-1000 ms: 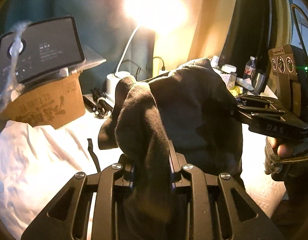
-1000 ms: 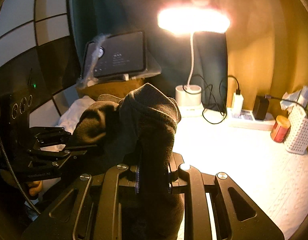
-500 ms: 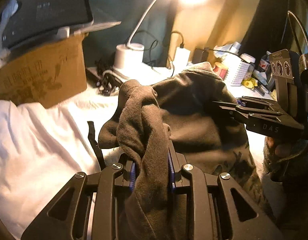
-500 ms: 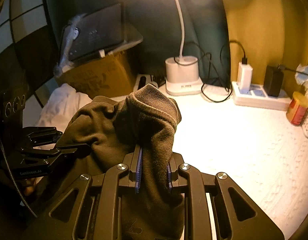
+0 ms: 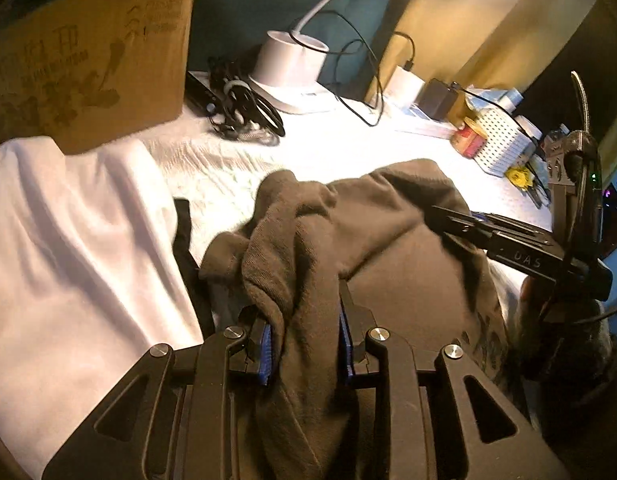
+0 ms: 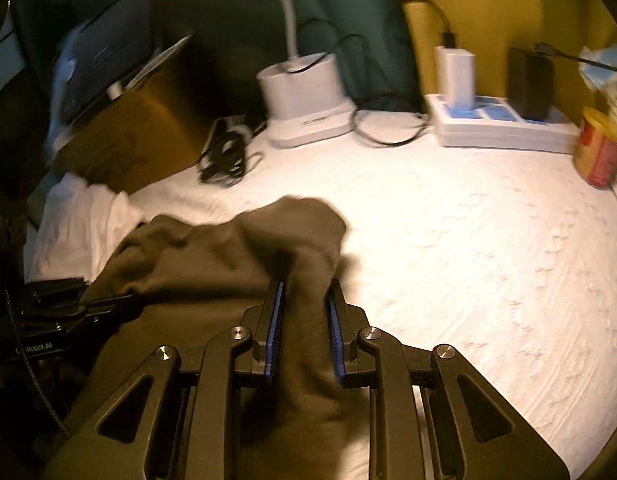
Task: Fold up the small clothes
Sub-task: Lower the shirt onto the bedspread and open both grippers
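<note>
Where the left gripper [image 5: 304, 344] fills the bottom of its own view, its black jaws with blue pads are clamped on a bunched edge of a dark olive-brown knit garment [image 5: 372, 240], the soft ribbed cloth running between the pads and spilling forward. Likewise the right gripper [image 6: 304, 332] pinches another fold of the same garment [image 6: 228, 256], cloth pressed between its blue-lined jaws. Stretched between the two tools, the garment sags in a rumpled heap over the white textured table cover [image 6: 468, 248], and in the left view the right gripper [image 5: 460, 220] reaches in from the side, biting the fabric's far edge. Beside the garment on the left lies smooth white cloth [image 5: 68, 240] in loose folds, with a narrow black strap [image 5: 184, 236] at its border. Farther back stand a printed cardboard box [image 5: 88, 64], a tangle of black cables [image 5: 244, 108], the round white base of a desk lamp [image 6: 304, 92], a white power strip [image 6: 504, 128] with chargers plugged in, and a red and gold tin [image 6: 600, 152].
</note>
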Motion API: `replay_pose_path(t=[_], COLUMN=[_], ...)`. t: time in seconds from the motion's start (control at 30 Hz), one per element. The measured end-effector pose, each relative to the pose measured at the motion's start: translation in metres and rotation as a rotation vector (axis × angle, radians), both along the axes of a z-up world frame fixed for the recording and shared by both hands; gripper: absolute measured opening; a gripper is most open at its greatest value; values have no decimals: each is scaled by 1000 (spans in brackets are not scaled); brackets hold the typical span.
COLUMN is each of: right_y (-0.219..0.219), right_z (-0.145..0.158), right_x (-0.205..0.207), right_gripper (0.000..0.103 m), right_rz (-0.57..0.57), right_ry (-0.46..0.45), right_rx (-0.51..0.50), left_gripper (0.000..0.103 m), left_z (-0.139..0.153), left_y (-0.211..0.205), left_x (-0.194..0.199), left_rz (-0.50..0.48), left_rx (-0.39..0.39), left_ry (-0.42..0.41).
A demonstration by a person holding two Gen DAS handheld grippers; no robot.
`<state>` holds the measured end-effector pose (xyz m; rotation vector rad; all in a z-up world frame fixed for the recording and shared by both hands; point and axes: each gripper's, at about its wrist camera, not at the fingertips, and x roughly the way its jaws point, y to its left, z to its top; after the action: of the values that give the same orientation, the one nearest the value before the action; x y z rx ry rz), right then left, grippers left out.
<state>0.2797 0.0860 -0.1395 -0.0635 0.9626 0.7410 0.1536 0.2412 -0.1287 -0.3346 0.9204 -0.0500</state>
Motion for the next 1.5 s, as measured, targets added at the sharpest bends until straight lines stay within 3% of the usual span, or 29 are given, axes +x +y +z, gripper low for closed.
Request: replay_pose_path(t=[0.23,0.3,0.37,0.57,0.8,0.87,0.93,1.1,1.17,1.23,1.5], right_y=[-3,-6,-8,-11,-14,-14,-16,-17,-17,-18,-19], right_z=[-2,-3,-7,-6,-5,-4,-4,4,7,8,10], right_x=[16,20,23,26,23,22,22,16,12,8,-16], right_gripper=[21,25,35,40,42,49,50,50,50,50,50], right_rz=[-31,-46,-60,-91,-134,-144,-156,-164,-160,-157,-129], right_ry=[-5,-11,-11,-20,-26,-37,-32,-38,-41,-43,-42], right_rx=[-15,-20,-27,-36,-65,-80,-79,-71,-69,-68,-79], left_gripper=[28,28,29,31,36,36,37,37,44,59,59], left_z=[2,0,-1,3,6,8,12,22,24,27,30], left_y=[7,12,17,22,17,16,13,7,5,2,-16], left_x=[12,15,18,22,25,23,20,7,1,-7,-31], left_rz=[26,39,63,108,105,108,109,96,98,100,53], left_rx=[62,63,57,95,159,170,189,186,184,170,156], left_ry=[9,12,14,-5,2,1,2,-13,-15,-28,-27])
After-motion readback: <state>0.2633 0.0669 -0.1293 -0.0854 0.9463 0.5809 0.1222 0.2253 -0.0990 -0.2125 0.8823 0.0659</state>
